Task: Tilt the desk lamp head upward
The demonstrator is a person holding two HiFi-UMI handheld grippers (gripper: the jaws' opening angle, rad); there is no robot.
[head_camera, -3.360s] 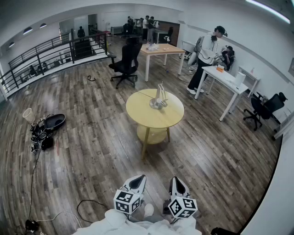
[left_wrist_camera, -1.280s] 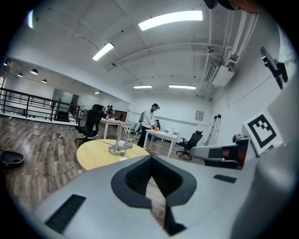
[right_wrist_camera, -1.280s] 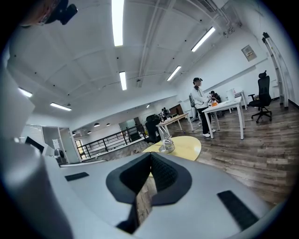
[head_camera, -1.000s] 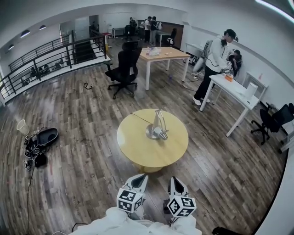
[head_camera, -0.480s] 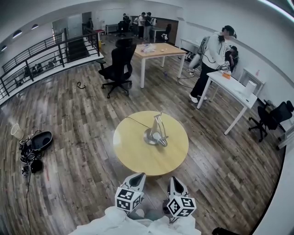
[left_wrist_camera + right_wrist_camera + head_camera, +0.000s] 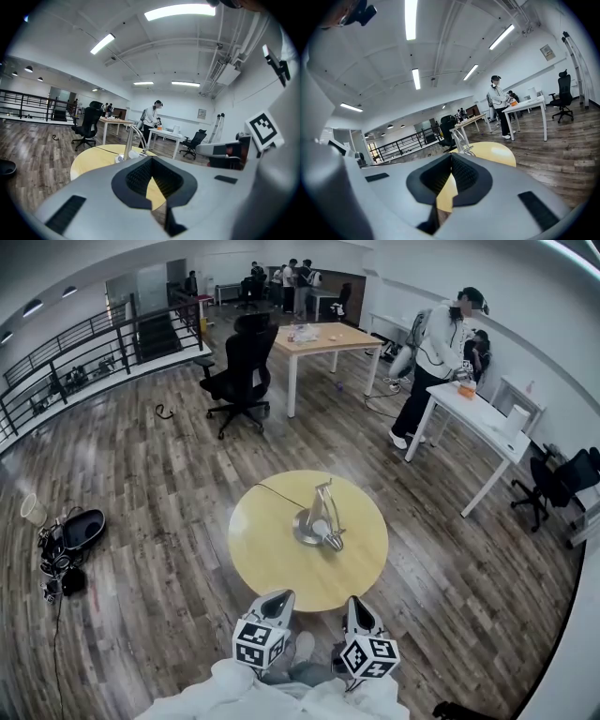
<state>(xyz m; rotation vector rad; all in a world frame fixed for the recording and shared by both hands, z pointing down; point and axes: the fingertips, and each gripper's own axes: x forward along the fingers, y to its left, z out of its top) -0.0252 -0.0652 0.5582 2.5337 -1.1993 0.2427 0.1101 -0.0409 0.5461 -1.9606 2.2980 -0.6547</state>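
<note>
Silver desk lamp [image 6: 319,519], head tilted down, mid-table

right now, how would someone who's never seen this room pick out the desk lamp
Find the round yellow table standing alone mid-floor, nearest the camera wearer. The desk lamp sits near its middle: silver, round base, thin angled arm, a dark cord running off the far edge. It is the only thing on that table, and the tables farther back are rectangular.
</note>
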